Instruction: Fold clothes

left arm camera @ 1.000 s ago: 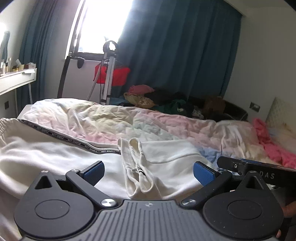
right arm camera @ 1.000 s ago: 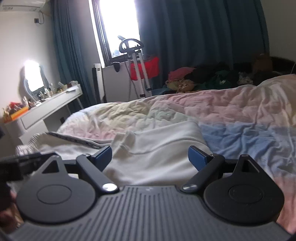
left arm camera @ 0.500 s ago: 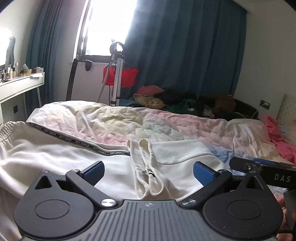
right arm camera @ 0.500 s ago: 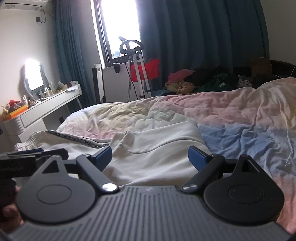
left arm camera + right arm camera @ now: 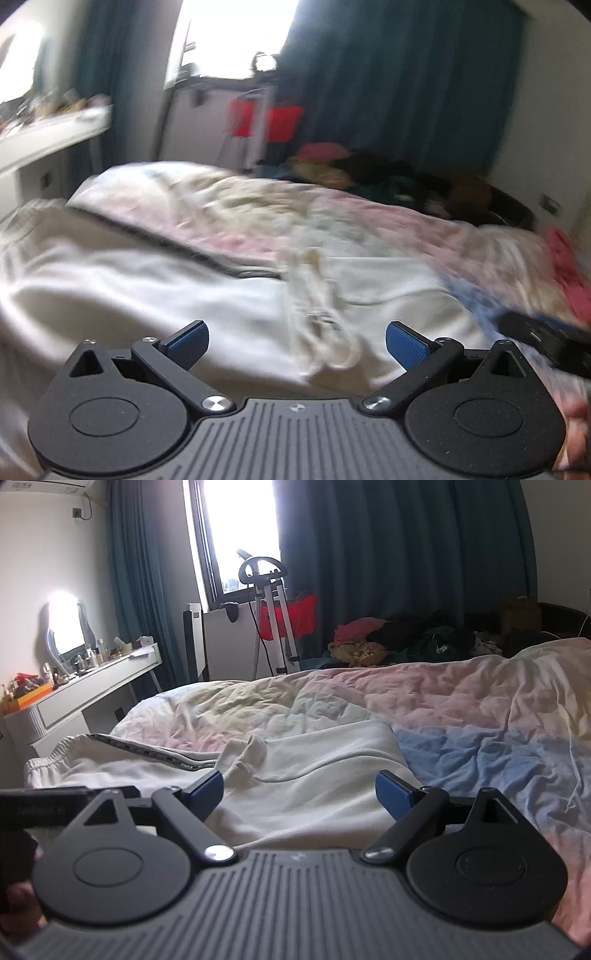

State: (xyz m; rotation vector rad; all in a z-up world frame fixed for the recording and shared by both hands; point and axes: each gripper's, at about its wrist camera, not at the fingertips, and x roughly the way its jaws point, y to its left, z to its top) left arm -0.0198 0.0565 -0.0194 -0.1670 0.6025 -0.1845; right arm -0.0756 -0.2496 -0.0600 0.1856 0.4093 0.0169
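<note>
White garment [image 5: 306, 786] lies spread on bed [image 5: 480, 709], atop pastel quilt, dark-trimmed edge running toward left. Left tool [image 5: 297, 341] hovers over garment, blue pads wide apart, gripping nothing; view blurred. Right tool [image 5: 300, 794] likewise spread wide, empty, above garment's right part. Left view alone shows pink cloth [image 5: 565, 266] at bed's right edge. Right view alone shows cluttered counter [image 5: 88, 686] with mirror. Clothes pile [image 5: 406, 638] beyond bed.
</note>
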